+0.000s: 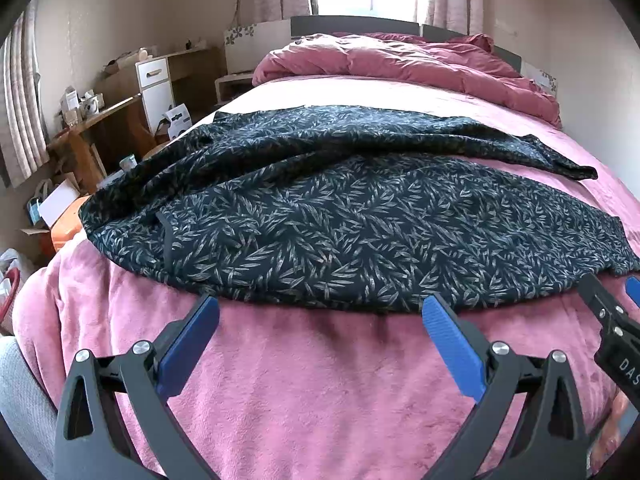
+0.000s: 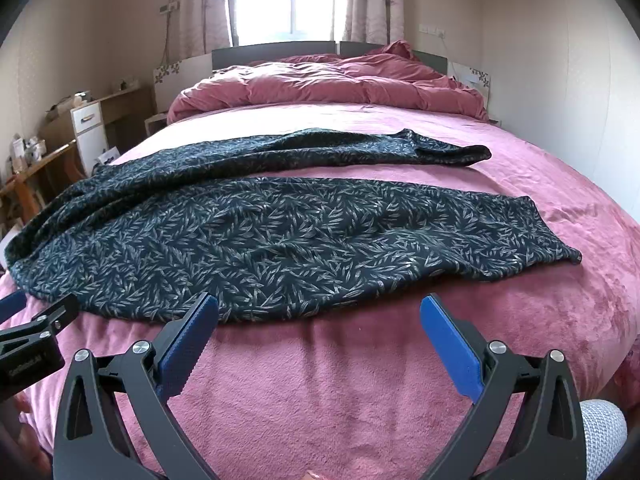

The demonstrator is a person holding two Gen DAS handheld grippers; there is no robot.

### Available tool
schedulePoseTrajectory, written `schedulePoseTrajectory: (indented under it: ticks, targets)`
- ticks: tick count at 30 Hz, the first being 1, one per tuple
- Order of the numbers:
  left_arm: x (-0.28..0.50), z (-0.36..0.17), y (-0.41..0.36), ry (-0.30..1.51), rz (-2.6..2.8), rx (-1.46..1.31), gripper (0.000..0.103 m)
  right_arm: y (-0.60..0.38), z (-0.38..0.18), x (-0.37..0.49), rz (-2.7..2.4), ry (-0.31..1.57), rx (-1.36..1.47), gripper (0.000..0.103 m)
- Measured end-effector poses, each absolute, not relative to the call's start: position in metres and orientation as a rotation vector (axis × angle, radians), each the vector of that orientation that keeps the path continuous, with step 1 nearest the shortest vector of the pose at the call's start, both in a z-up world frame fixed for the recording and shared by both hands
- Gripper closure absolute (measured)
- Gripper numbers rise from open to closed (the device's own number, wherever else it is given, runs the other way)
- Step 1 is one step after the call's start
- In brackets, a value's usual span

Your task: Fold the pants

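Dark navy pants with a pale leaf print [image 1: 340,220] lie spread sideways across the pink bed, waist to the left and both legs running right, the far leg [image 2: 320,148] apart from the near leg [image 2: 320,236]. My left gripper [image 1: 320,312] is open and empty, hovering just short of the pants' near edge. My right gripper [image 2: 319,312] is open and empty, also just short of the near edge. The right gripper's fingers [image 1: 608,308] show at the right of the left wrist view; the left gripper's fingers [image 2: 44,316] show at the left of the right wrist view.
The pink fleece blanket [image 2: 340,380] covers the bed. A bunched pink duvet [image 2: 328,84] lies at the headboard end. A cluttered wooden desk and white drawers [image 1: 156,80] stand left of the bed, with boxes on the floor [image 1: 60,208]. A wall is on the right.
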State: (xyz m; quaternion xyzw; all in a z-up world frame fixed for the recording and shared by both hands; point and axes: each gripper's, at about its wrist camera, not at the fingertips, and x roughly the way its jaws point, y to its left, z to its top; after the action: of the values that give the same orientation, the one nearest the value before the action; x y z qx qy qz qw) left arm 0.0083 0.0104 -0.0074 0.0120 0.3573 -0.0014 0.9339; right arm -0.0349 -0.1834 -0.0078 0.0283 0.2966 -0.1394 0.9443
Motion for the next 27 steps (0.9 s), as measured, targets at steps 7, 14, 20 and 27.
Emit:
schedulePoseTrajectory:
  ticks: [7,14,20,27]
  targets:
    - [0.0083,-0.0076,0.0095,0.730,0.000,0.025,0.002,-0.1835,-0.0073,-0.0347,-0.284,0.602,0.058,0.003]
    - [0.0078,-0.0088,0.0111,0.727,0.001,0.023,0.002,-0.1832,-0.0074,-0.0347,-0.281,0.600,0.060,0.003]
    - [0.0083,-0.0108,0.0116,0.731,0.001,0.023,0.002,-0.1835,-0.0062,-0.0346,-0.281,0.601,0.059,0.003]
    - [0.0080,-0.0110,0.0117,0.734,0.001,0.025,0.002,-0.1832,-0.0051,-0.0343,-0.278,0.597,0.058,0.003]
